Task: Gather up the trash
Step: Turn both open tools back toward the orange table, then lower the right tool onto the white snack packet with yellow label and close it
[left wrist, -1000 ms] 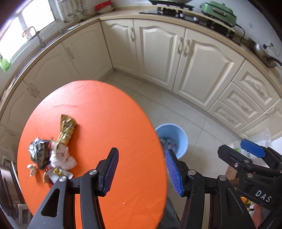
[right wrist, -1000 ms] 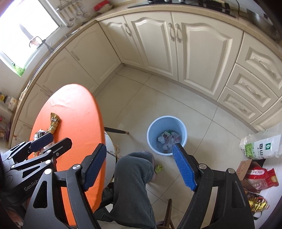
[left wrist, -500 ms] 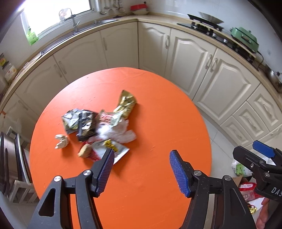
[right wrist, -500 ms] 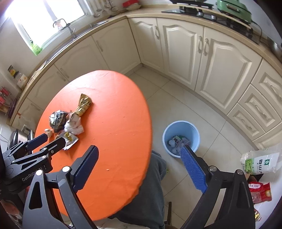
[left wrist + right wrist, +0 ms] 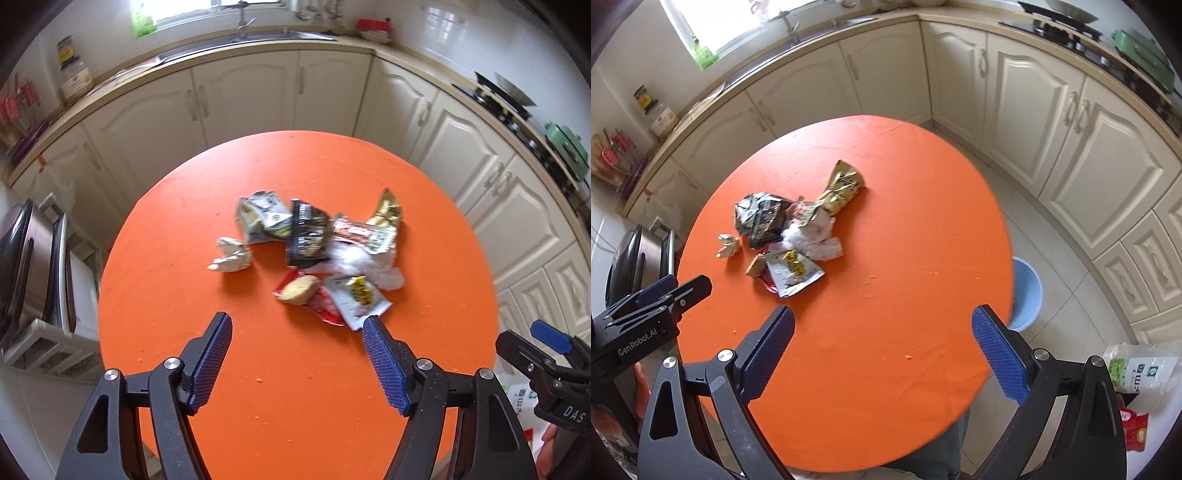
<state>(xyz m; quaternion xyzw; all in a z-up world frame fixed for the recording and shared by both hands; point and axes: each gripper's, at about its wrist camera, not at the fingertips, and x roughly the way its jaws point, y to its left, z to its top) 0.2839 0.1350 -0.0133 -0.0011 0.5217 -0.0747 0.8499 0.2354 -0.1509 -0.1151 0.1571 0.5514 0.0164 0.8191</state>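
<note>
A pile of trash lies on the round orange table: a crumpled white tissue, a black wrapper, a gold wrapper, a white plastic bag, a silver packet and a piece of bread. My left gripper is open and empty, just short of the pile. My right gripper is open and empty over the table's near side, right of the pile. A blue bin stands on the floor, half hidden by the table edge.
Cream kitchen cabinets curve around behind the table, with a sink and a stove on the counter. A metal rack stands left of the table. Bags lie on the floor at right.
Both grippers have swung left from the bin on the floor toward the table. The trash pile has come to the middle of the left wrist view. Both grippers stay open.
</note>
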